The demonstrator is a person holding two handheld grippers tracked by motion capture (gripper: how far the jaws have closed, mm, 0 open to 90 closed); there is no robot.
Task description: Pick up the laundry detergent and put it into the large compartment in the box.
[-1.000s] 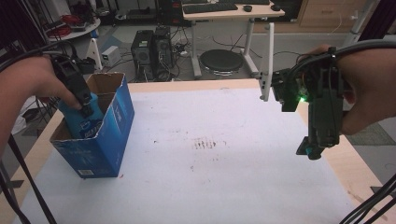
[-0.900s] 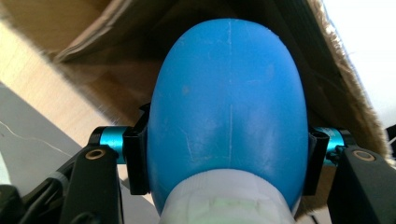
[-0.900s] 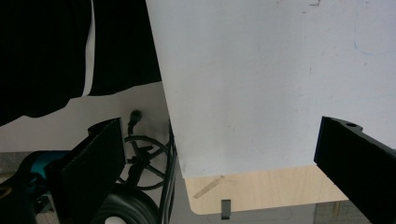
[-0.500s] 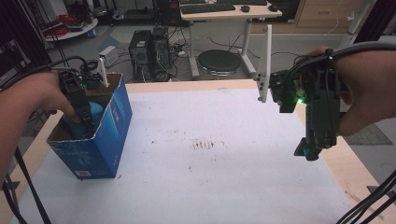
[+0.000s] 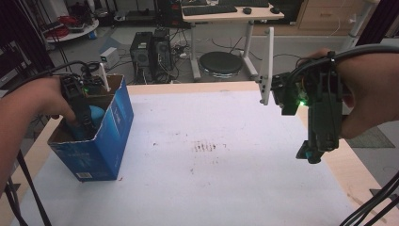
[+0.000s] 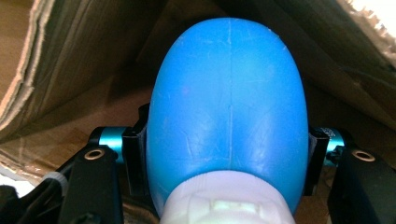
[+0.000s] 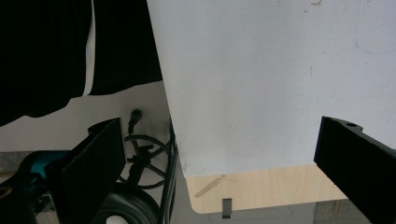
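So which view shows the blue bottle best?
The left gripper view: the blue bottle is seen close up, clamped between the left gripper's fingers, with cardboard behind it. The high view shows a blue patch inside the box.

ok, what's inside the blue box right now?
The left gripper reaches into the blue box, shut on a blue bottle with a white cap. The bottle hides the brown cardboard floor beneath it.

Lab or office workroom, two computer towers [image 5: 150, 49] on the floor amid tangled cables [image 5: 181, 47], desk with keyboard [image 5: 216, 9] behind, round black stool [image 5: 221, 62], white-covered worktable [image 5: 226, 160], wooden drawers [image 5: 329, 16] at back
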